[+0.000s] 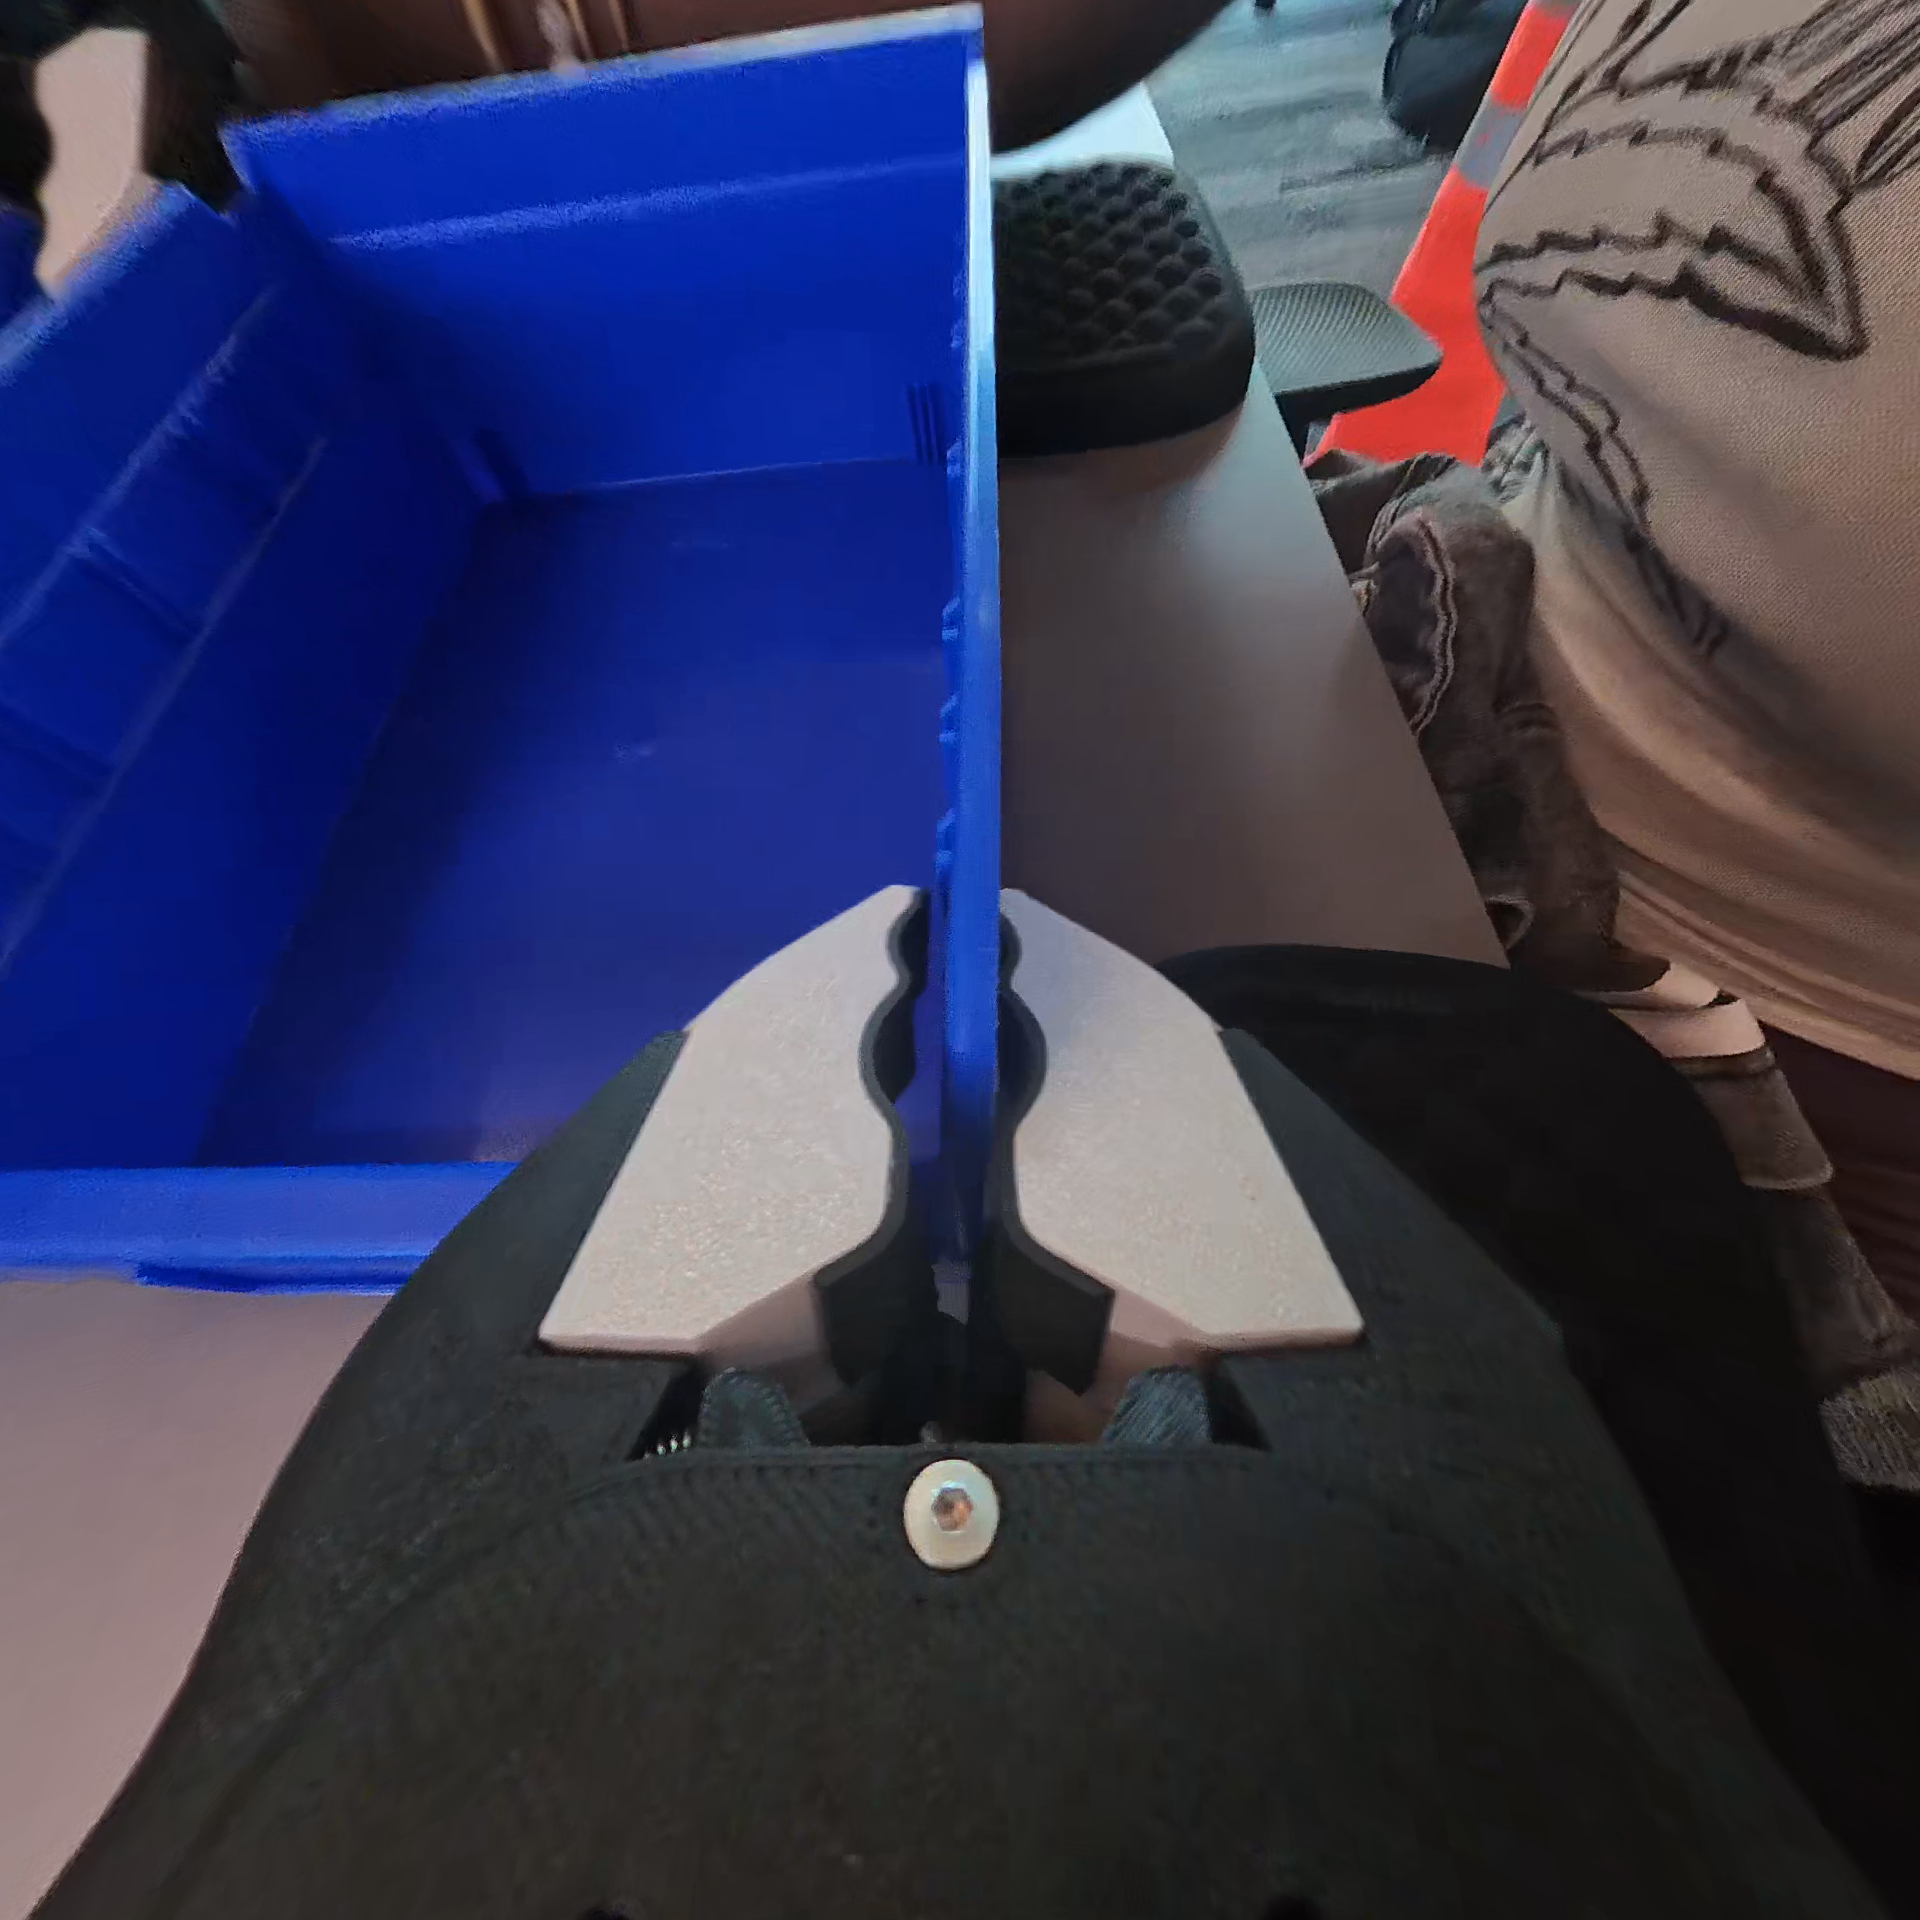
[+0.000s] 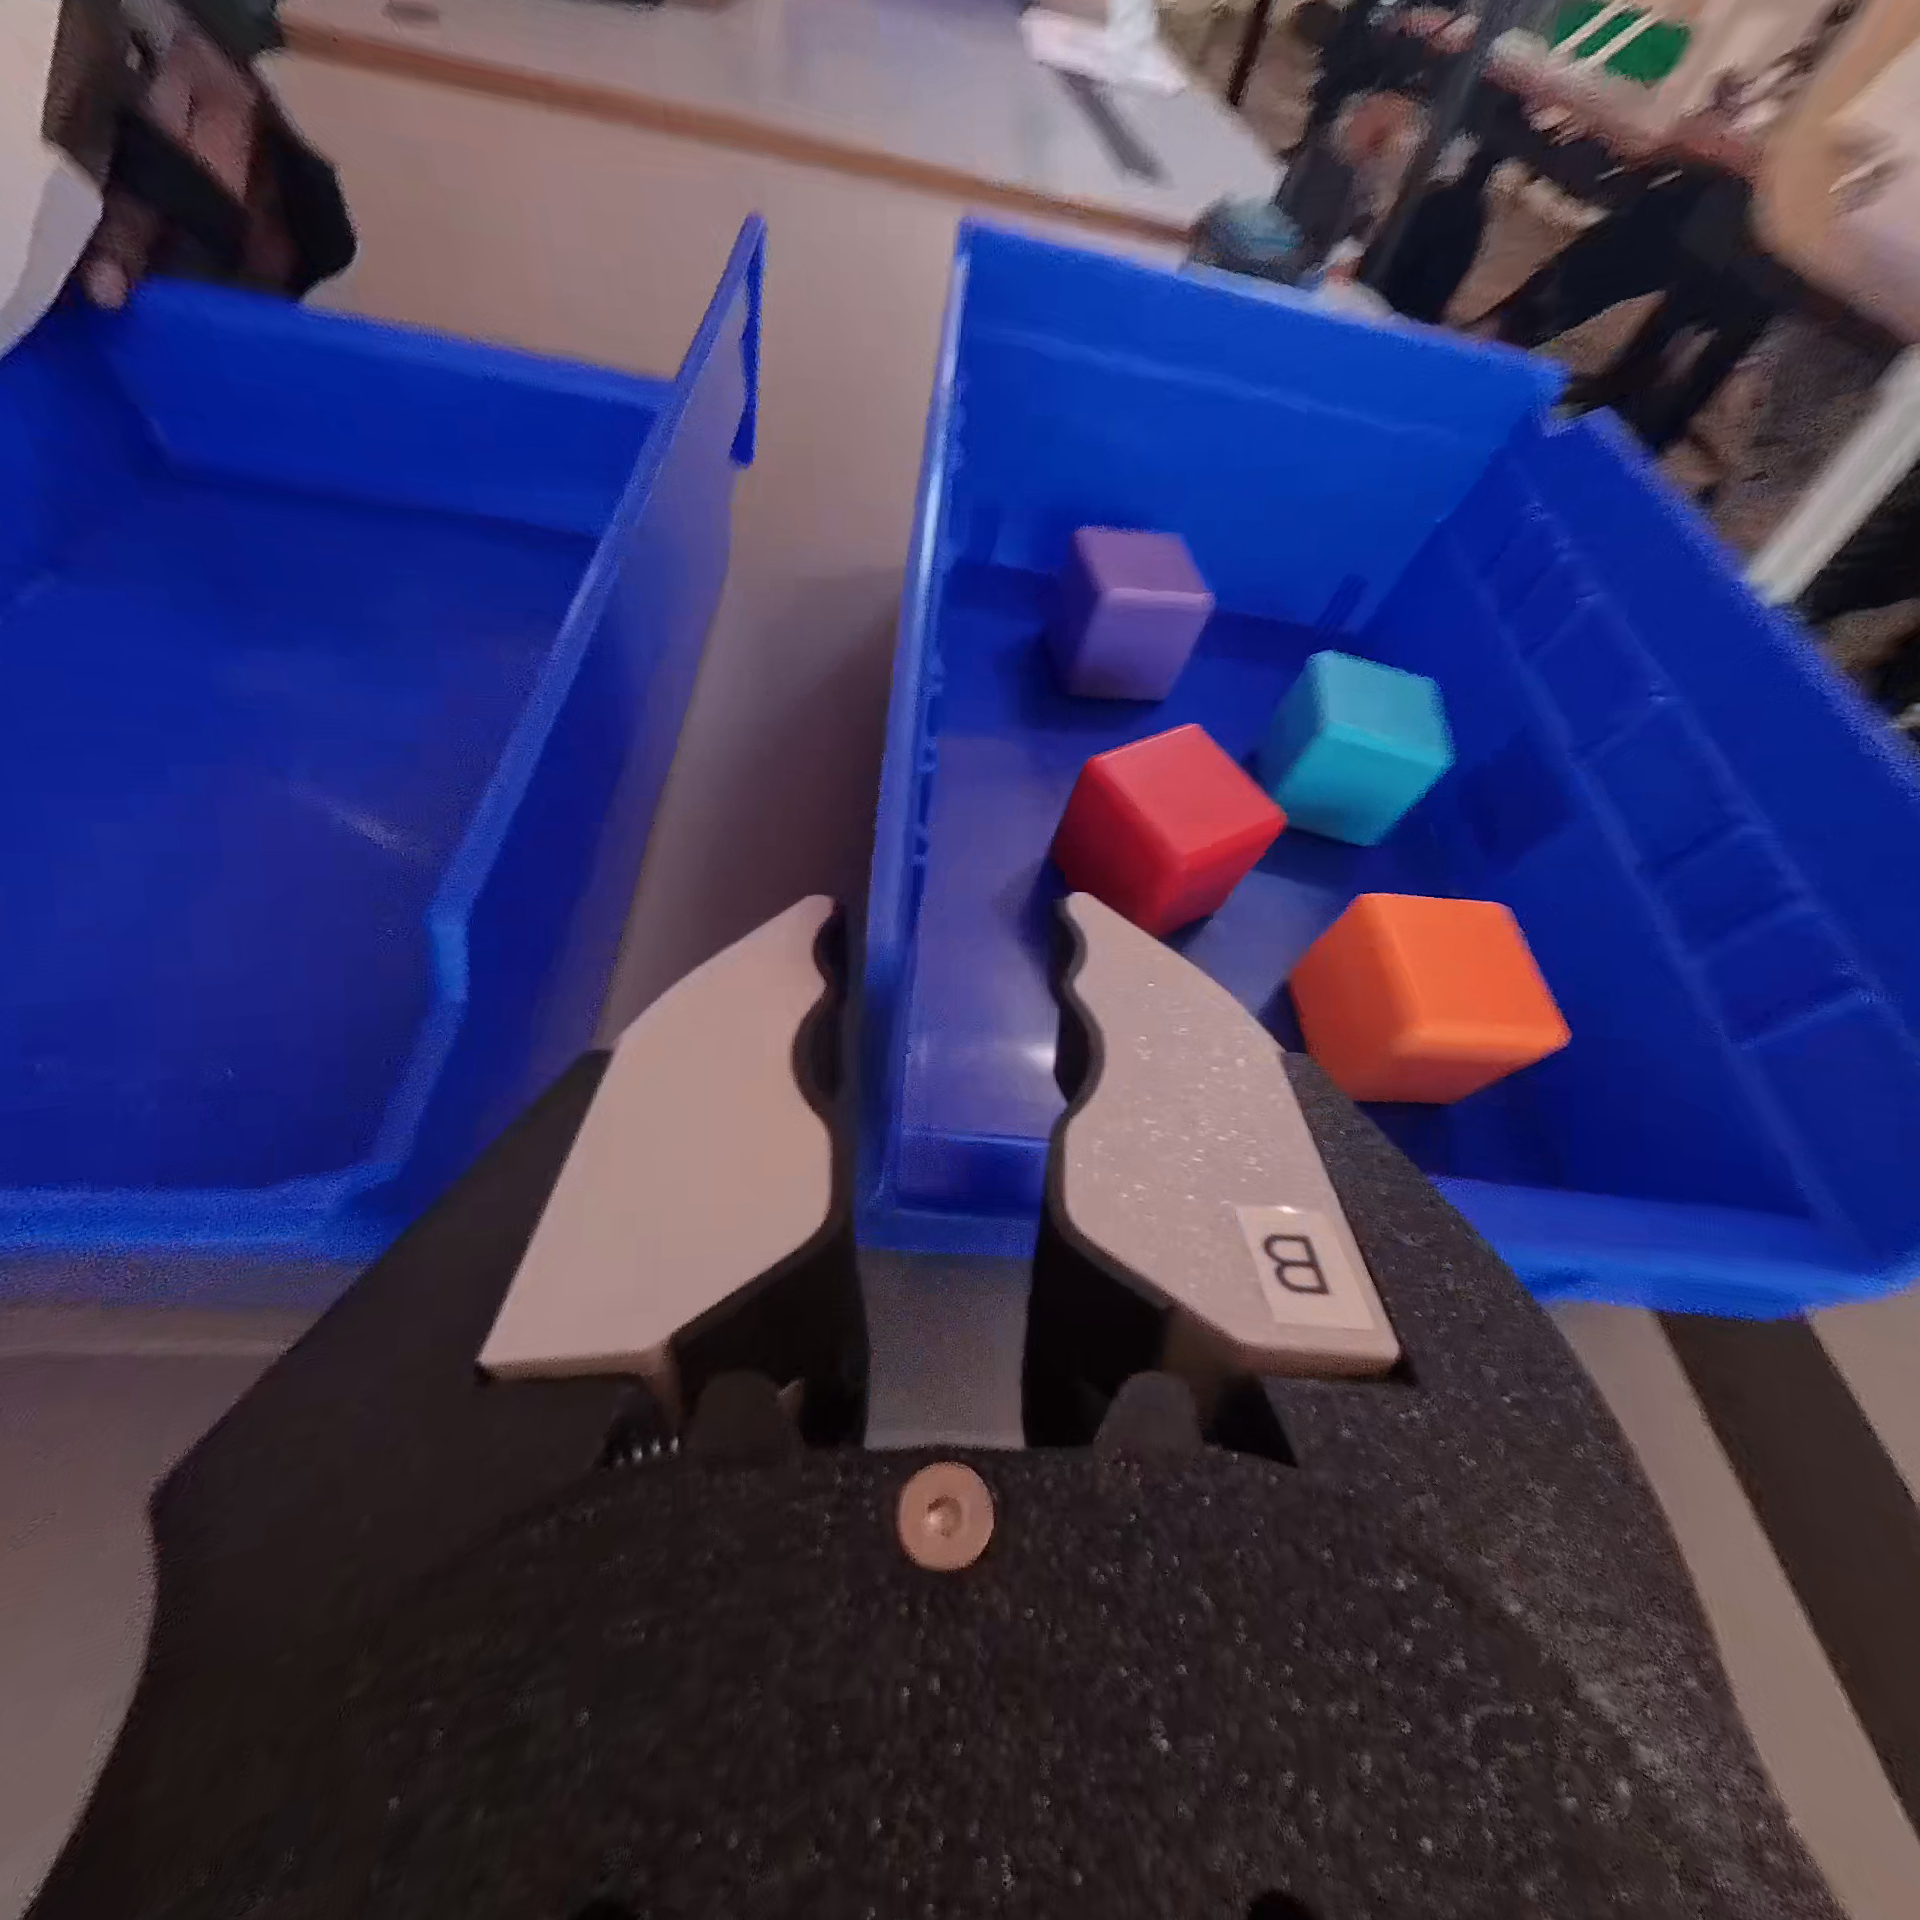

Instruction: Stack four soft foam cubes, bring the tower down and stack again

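Right wrist view: your right tool (image 2: 945,935) gapes astride the cube bin's wall (image 2: 904,727), orange cube (image 2: 1429,997) at 3 o'clock; left tool (image 1: 961,925) clamped on the empty bin's wall (image 1: 971,520) — tipping risk

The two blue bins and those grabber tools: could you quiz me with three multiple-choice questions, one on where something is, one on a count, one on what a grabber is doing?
1. Where are the foam cubes?
A. On the table between the bins
B. In the right-hand bin
C. In the left-hand bin

2. How many cubes show?
A. Two
B. Six
C. Four

3. What is the left gripper doing?
A. Clamping a bin wall
B. Holding a cube
C. Hanging open over the table

Answers:
1 B: the purple cube, teal cube, red cube and orange cube lie on the floor of the right-hand bin; the left-hand bin holds none.
2 C: one of each colour, lying apart, unstacked.
3 A: the left gripper is shut on a blue bin wall; the right gripper is open.
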Motion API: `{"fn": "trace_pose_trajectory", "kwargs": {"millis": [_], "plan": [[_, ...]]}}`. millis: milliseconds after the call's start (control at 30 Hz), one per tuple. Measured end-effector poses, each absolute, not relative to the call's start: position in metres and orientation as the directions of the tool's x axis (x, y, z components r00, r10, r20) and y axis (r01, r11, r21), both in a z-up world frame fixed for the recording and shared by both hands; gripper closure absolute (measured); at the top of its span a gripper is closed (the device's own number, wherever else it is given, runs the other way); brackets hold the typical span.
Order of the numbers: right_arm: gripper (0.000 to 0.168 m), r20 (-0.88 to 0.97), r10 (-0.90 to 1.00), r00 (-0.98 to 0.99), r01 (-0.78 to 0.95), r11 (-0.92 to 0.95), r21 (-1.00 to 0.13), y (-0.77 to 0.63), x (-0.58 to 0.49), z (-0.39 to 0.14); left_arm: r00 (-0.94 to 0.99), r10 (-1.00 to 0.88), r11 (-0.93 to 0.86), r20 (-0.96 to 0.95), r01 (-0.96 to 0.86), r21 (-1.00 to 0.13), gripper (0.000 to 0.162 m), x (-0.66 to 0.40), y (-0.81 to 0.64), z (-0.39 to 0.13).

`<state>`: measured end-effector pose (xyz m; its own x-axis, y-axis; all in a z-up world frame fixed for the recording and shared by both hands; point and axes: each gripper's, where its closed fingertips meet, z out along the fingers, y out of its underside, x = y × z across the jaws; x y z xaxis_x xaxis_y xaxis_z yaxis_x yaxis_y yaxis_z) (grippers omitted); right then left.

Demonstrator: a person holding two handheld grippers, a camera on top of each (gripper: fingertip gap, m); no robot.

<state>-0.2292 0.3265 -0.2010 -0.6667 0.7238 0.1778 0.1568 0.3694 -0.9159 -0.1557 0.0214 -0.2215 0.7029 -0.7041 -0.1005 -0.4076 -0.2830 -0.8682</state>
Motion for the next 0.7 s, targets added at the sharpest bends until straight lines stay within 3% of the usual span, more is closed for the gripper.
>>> {"fn": "trace_pose_trajectory", "kwargs": {"millis": [100,167,233,300,367,433,533,633,700], "plan": [[0.112,0.207,0.819,-0.535,0.165,0.341,-0.925,0.347,-0.206,-0.164,0.757,-0.643,-0.175,-0.116,-0.292,-0.94,0.117,-0.18,0.024,-0.182],[0.109,0.234,0.852,-0.468,0.207,0.363,-0.909,0.347,-0.178,-0.144,0.79,-0.591,-0.194,-0.162,-0.335,-0.922,0.107,-0.207,0.028,-0.173],[0.108,0.245,0.847,-0.471,0.265,0.401,-0.877,0.328,-0.143,-0.13,0.772,-0.621,-0.165,-0.134,-0.297,-0.941,0.107,-0.214,0.03,-0.155],[0.111,0.261,0.83,-0.494,0.319,0.452,-0.833,0.299,-0.111,-0.124,0.633,-0.771,-0.239,0.062,-0.199,-0.95,0.112,-0.199,0.014,-0.147],[0.116,0.288,0.81,-0.51,0.346,0.5,-0.794,0.267,-0.086,-0.123,0.566,-0.811,-0.364,0.148,-0.29,-0.885,0.115,-0.195,0.007,-0.164],[0.116,0.284,0.778,-0.561,0.362,0.538,-0.761,0.225,-0.063,-0.129,0.565,-0.82,-0.33,0.087,-0.345,-0.879,0.115,-0.195,0.015,-0.164],[0.112,0.258,0.741,-0.62,0.379,0.571,-0.729,0.165,-0.04,-0.141,0.561,-0.828,-0.172,-0.017,-0.283,-0.944,0.115,-0.2,0.025,-0.132],[0.129,0.238,0.754,-0.612,0.475,0.592,-0.652,0.137,-0.034,-0.157,0.69,-0.721,-0.148,-0.053,-0.229,-0.962,0.115,-0.241,0.046,-0.106],[0.136,0.211,0.764,-0.609,0.545,0.597,-0.588,0.13,-0.033,-0.168,0.862,-0.48,-0.262,-0.164,-0.319,-0.911,0.117,-0.3,0.081,-0.115]]}}
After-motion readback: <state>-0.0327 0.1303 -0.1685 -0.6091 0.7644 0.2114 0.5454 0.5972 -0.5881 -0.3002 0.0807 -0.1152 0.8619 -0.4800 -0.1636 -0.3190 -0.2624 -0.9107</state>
